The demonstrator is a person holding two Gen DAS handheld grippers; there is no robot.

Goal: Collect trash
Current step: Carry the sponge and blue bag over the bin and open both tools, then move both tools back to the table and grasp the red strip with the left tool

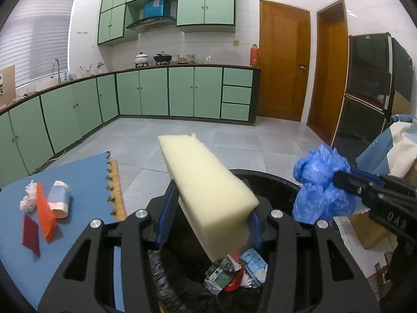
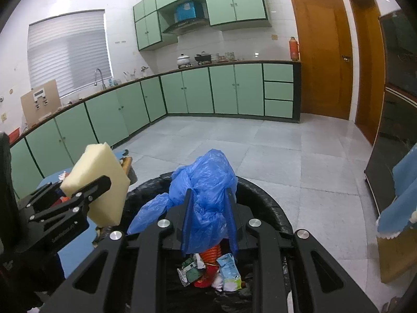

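Left wrist: left gripper (image 1: pixel 208 219) clamps foam block (image 1: pixel 208 182); right gripper (image 2: pixel 209 219) seemingly pinches blue bag (image 2: pixel 206 182).

Home kitchen, tiled floor and walls.

L-shaped worktop (image 1: pixel 166 65) over mint-green base cabinets (image 1: pixel 182 91); matching wall cabinets (image 1: pixel 206 2) above it. Range hood (image 1: pixel 151 22) hangs over the worktop, with two pots (image 1: pixel 142 58) on a burner beneath. Faucet (image 1: pixel 56 69) at the worktop's left, under a blinded window (image 1: pixel 36 39). Wooden door (image 1: pixel 284 62) right of the worktop.
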